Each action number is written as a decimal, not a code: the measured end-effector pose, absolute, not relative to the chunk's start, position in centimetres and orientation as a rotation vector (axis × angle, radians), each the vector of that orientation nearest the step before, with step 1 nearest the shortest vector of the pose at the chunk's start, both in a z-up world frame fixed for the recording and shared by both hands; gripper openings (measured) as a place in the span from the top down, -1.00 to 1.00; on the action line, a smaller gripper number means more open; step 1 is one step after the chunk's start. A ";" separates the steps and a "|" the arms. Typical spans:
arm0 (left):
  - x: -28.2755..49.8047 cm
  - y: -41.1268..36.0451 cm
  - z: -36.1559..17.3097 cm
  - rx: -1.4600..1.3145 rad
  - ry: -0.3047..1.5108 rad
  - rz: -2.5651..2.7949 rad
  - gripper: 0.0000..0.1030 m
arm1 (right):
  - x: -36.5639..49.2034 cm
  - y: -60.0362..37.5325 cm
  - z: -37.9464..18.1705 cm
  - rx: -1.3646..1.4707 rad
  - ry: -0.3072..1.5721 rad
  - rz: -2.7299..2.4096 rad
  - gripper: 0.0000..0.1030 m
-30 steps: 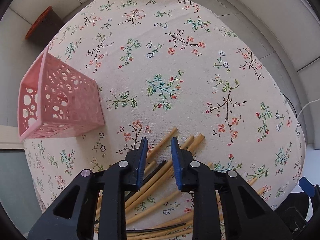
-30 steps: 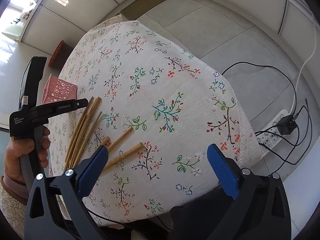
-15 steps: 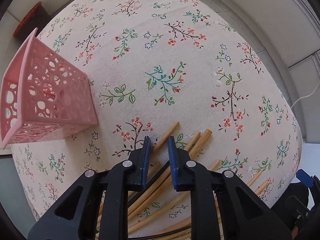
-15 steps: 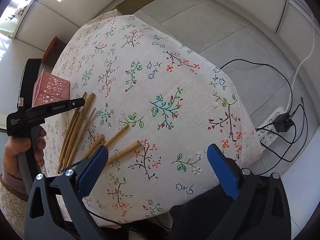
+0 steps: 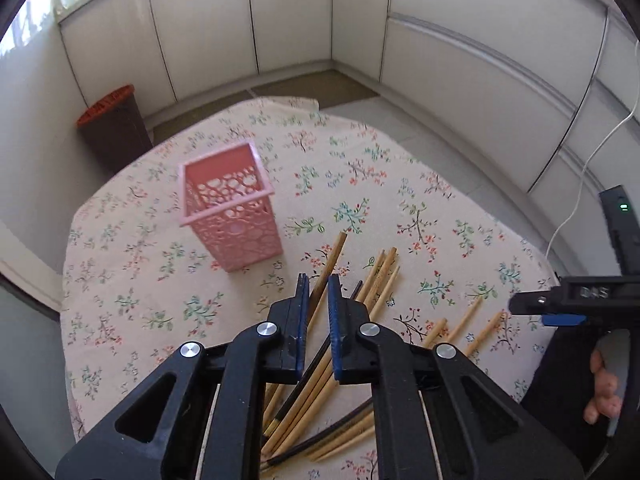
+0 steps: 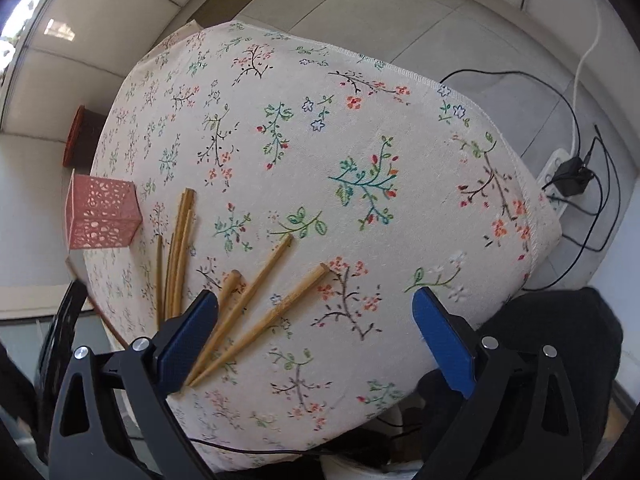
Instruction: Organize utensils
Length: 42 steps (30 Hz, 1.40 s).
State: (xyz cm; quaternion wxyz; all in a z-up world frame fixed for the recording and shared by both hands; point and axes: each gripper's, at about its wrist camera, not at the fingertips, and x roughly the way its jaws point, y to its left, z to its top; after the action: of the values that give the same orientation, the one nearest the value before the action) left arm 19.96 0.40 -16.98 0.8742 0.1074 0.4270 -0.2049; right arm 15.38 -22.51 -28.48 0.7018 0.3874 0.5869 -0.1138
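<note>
Pink basket [image 5: 230, 216] upright | wooden chopsticks [image 5: 380, 276] scattered beside | floral tablecloth [image 5: 400, 184]

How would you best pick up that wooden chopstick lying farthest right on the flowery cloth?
Grip the chopstick near mid-length, from above, with the open right tool straddling it crosswise. It lies flat and thin on the cloth, with clear cloth on its right side.

Chopsticks [image 6: 256, 312] on floral tablecloth [image 6: 360, 140]
</note>
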 end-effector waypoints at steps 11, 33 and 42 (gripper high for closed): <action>10.3 8.6 -8.8 0.040 0.639 -0.437 0.91 | 17.0 -18.5 -29.9 0.711 1.363 -0.487 0.19; 13.0 6.4 -12.0 0.064 0.801 -0.558 0.86 | 17.5 -20.3 -31.6 0.852 1.236 -0.404 0.85; 16.9 -1.8 -20.3 0.234 1.107 -0.672 0.51 | 15.2 -24.1 -28.4 0.872 1.120 -0.253 0.85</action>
State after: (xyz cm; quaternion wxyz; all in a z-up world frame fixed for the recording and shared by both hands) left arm 16.87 -1.76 -20.31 0.7911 0.1089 0.5145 -0.3123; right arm 15.22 -24.05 -28.42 0.7513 0.3990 0.5128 -0.1160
